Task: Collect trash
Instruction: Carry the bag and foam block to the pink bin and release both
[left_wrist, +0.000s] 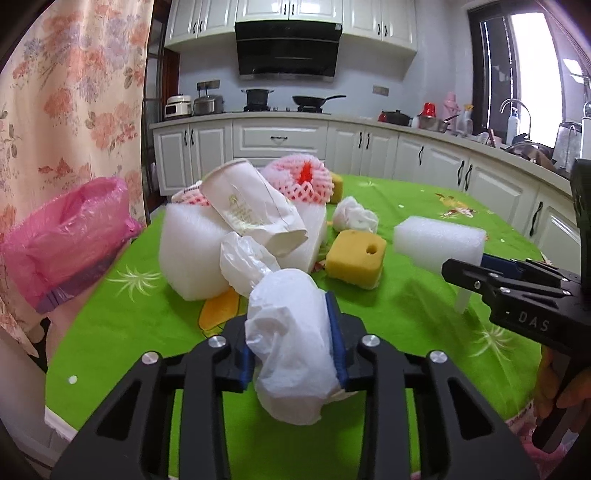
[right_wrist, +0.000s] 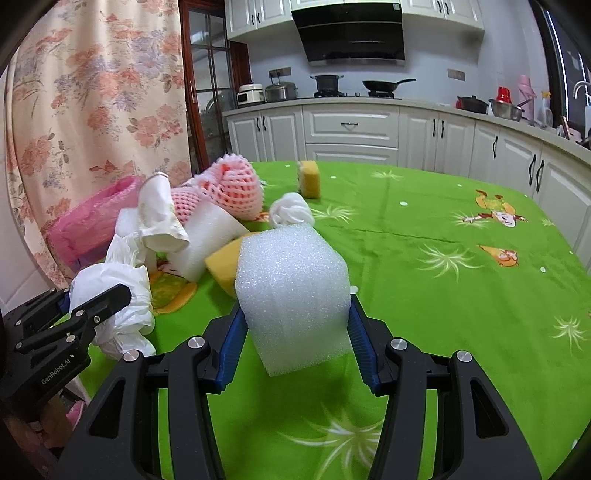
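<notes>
My left gripper (left_wrist: 293, 345) is shut on a crumpled white plastic wrapper (left_wrist: 291, 343), its blue pads pressing both sides just above the green tablecloth (left_wrist: 424, 325). My right gripper (right_wrist: 295, 328) is shut on a white foam block (right_wrist: 291, 291), held a little above the cloth; the same foam block (left_wrist: 437, 240) shows at the right in the left wrist view. Behind lies a trash pile: a big foam block (left_wrist: 195, 251), a squashed paper cup (left_wrist: 251, 206), pink foam netting (left_wrist: 303, 179), a yellow sponge (left_wrist: 356, 258) and a tissue ball (left_wrist: 352, 216). A pink trash bag (left_wrist: 62, 236) stands open at the left.
A second yellow sponge (right_wrist: 309, 178) sits farther back on the table. A floral curtain (right_wrist: 92, 110) hangs at the left behind the bag. White kitchen cabinets (left_wrist: 280, 142) and a counter with pots run along the back and right. A person's hand (left_wrist: 565, 387) holds the right gripper.
</notes>
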